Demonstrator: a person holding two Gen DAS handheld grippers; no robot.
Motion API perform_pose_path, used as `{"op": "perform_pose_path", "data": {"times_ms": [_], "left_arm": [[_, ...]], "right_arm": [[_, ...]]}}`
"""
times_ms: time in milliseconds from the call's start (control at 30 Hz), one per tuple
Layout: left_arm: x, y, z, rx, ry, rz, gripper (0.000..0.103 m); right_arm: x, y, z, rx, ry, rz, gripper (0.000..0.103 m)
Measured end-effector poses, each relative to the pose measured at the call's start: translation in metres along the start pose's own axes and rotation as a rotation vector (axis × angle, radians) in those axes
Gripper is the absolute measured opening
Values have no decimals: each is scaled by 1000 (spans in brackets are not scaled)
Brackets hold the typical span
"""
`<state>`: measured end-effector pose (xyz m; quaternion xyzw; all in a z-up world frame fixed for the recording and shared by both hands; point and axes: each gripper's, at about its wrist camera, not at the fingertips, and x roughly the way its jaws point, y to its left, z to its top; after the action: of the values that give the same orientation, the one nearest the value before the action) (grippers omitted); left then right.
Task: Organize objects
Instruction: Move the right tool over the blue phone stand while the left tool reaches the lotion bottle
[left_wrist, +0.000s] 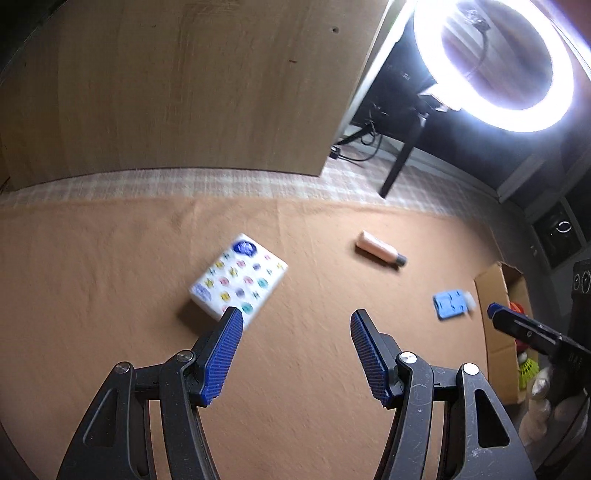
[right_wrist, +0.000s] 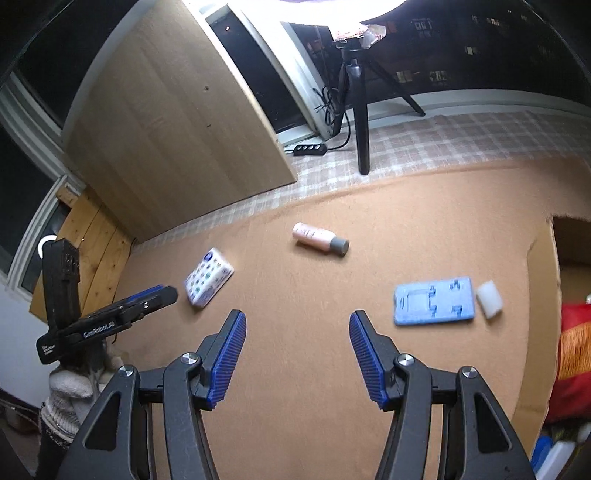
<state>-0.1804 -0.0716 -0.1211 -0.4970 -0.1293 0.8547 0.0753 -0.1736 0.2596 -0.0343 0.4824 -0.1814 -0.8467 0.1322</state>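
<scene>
This looks like a room in a home, set up for filming at night. A tan felt cloth (right_wrist: 314, 369) lies over a pale checked cover (right_wrist: 443, 136), and a lit ring light (left_wrist: 495, 66) on a black tripod (right_wrist: 360, 110) stands at its far edge, with a cable and an inline switch (right_wrist: 310, 148) beside it. Behind is a light wood cabinet panel (right_wrist: 166, 129) and a white-framed window (right_wrist: 295, 74) onto a dark building with lit windows (right_wrist: 461, 48). Small household things lie about: a printed tissue pack (right_wrist: 207, 277), a pink bottle (right_wrist: 319, 238), and a cardboard box (left_wrist: 495, 314) holding odds and ends.
</scene>
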Motion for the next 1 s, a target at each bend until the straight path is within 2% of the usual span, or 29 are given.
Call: {"op": "perform_pose_path", "data": {"times_ms": [167, 300, 500, 800, 933, 1000], "left_arm": [[16, -11, 20, 30, 4, -15, 64], [32, -32, 34, 56, 7, -44, 64], [62, -69, 43, 91, 30, -76, 64], [86, -103, 47, 113, 45, -103, 64], [94, -108, 53, 113, 49, -104, 64], [98, -110, 57, 110, 48, -108, 64]], "right_arm": [[9, -12, 27, -13, 42, -8, 54], [26, -28, 39, -81, 140, -39, 54], [57, -67, 45, -51, 240, -77, 54], [86, -95, 51, -48, 306, -168, 54], [83, -99, 43, -11, 349, -136, 54], [79, -99, 33, 41, 407, -49, 54]]}}
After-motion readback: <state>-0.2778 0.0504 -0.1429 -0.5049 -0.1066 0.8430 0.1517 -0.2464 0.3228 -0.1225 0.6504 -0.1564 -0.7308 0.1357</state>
